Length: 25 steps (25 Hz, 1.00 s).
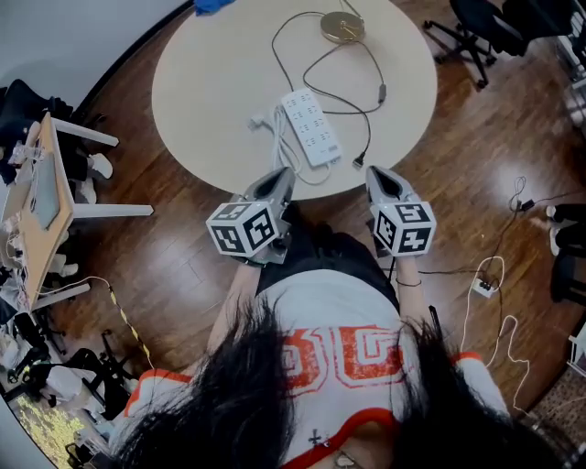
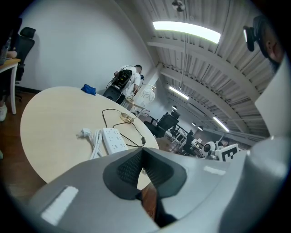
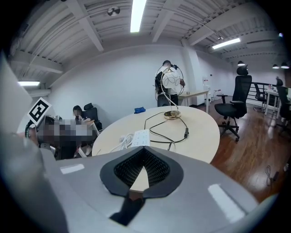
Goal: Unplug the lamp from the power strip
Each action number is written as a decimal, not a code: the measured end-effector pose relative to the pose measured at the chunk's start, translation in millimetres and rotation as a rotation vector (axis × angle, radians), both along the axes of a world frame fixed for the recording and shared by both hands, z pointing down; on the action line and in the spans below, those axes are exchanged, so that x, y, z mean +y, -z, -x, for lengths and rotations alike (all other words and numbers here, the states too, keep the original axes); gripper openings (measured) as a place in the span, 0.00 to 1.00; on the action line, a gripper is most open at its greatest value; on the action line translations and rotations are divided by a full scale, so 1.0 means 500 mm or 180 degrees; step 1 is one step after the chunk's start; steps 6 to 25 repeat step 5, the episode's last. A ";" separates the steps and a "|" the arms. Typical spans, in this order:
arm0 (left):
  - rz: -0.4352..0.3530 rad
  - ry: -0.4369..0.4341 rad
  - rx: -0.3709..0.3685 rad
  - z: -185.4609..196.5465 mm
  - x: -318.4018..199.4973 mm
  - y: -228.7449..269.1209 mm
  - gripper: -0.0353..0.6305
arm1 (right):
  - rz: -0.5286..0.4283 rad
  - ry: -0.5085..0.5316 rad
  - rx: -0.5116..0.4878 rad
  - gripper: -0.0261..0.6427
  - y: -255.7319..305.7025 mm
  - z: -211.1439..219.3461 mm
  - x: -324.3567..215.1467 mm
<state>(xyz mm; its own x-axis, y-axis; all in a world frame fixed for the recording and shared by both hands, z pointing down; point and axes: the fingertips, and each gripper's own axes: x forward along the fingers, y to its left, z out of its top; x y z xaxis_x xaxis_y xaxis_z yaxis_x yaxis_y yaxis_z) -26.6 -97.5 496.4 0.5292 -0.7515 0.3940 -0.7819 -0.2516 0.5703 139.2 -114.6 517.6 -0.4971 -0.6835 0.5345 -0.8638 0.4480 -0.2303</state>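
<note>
If I tug the black cord [image 1: 370, 137] without pinning the power strip [image 1: 311, 126], I expect the strip to slide across the worktop [image 1: 211, 82] and drag the lamp [image 1: 342, 27]. The left tongs [image 1: 286, 172] and right tongs [image 1: 375, 171] are clenched on nothing, side by side at the near edge, pointing at the strip mid-worktop.

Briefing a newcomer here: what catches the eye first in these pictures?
A white power strip lies near the front of the round table, a black cord looping to a brass lamp base at the far edge. The left gripper and right gripper hover shut and empty at the near edge.
</note>
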 end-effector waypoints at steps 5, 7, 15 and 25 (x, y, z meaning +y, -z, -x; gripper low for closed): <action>-0.0013 -0.0028 -0.0055 -0.020 0.017 -0.011 0.05 | 0.0015 0.0017 -0.0050 0.04 -0.009 -0.012 0.015; -0.0013 -0.0028 -0.0055 -0.020 0.017 -0.011 0.05 | 0.0015 0.0017 -0.0050 0.04 -0.009 -0.012 0.015; -0.0013 -0.0028 -0.0055 -0.020 0.017 -0.011 0.05 | 0.0015 0.0017 -0.0050 0.04 -0.009 -0.012 0.015; -0.0013 -0.0028 -0.0055 -0.020 0.017 -0.011 0.05 | 0.0015 0.0017 -0.0050 0.04 -0.009 -0.012 0.015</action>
